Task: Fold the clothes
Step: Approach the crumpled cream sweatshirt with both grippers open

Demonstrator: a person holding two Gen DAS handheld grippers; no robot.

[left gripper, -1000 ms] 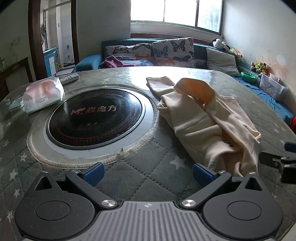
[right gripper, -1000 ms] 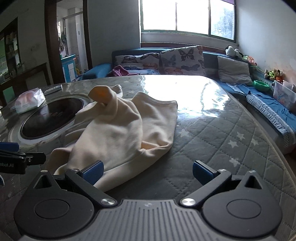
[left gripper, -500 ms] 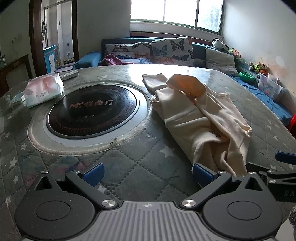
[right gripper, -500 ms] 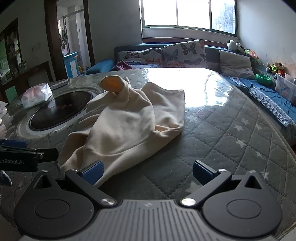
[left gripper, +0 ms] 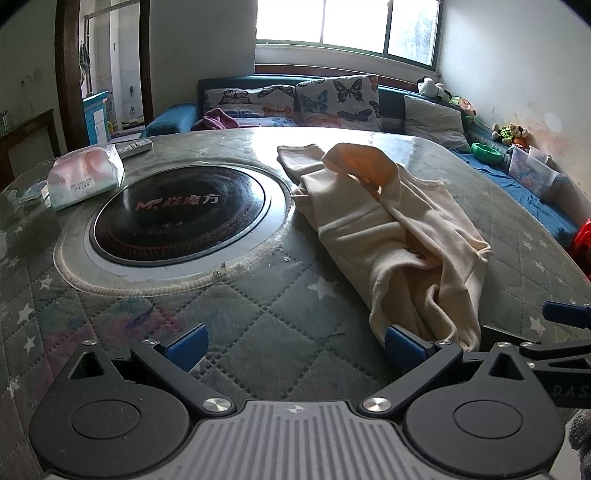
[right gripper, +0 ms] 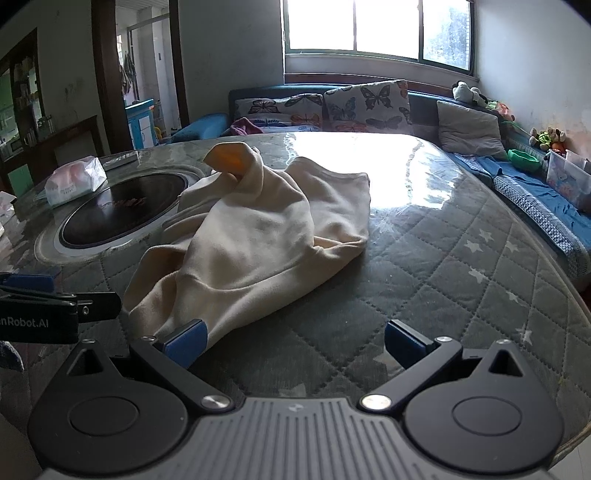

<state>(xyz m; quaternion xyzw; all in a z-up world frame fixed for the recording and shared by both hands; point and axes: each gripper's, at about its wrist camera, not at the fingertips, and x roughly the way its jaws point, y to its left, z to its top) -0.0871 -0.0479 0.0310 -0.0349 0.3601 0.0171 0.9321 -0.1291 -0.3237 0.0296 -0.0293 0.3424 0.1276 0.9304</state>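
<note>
A crumpled cream hooded sweatshirt [left gripper: 391, 236] is seen lying on a round worktop [left gripper: 258, 321] covered with a grey quilted, star-patterned cloth under clear sheeting, its hood [left gripper: 360, 164] raised with an orange lining showing. The garment is spread to the right of a black circular induction cooktop [left gripper: 177, 218] set into the middle of the worktop, and its near hem reaches close to the worktop's front edge. The left tool [left gripper: 295, 345] is held low over the near edge with its blue-padded jaws spread wide and nothing between them; its right fingertip [left gripper: 400, 345] is placed just beside the sweatshirt's lower hem, though contact cannot be judged. The right tool [right gripper: 295, 341] is likewise released, jaws apart and empty, with its left fingertip [right gripper: 186, 341] positioned at the edge of the same hem, the cloth appearing to lap against it. Each tool is glimpsed at the margin of the other's view. A soft pack of tissues [left gripper: 83, 175] is seen at the far left of the worktop, with a remote control [left gripper: 135, 147] behind it. Beyond the worktop, a blue sofa [right gripper: 539, 199] with butterfly-print cushions [right gripper: 365, 107] and a grey pillow [right gripper: 469, 129] is lined beneath a bright window [right gripper: 373, 27], with soft toys [right gripper: 467, 92] resting along its back.
</note>
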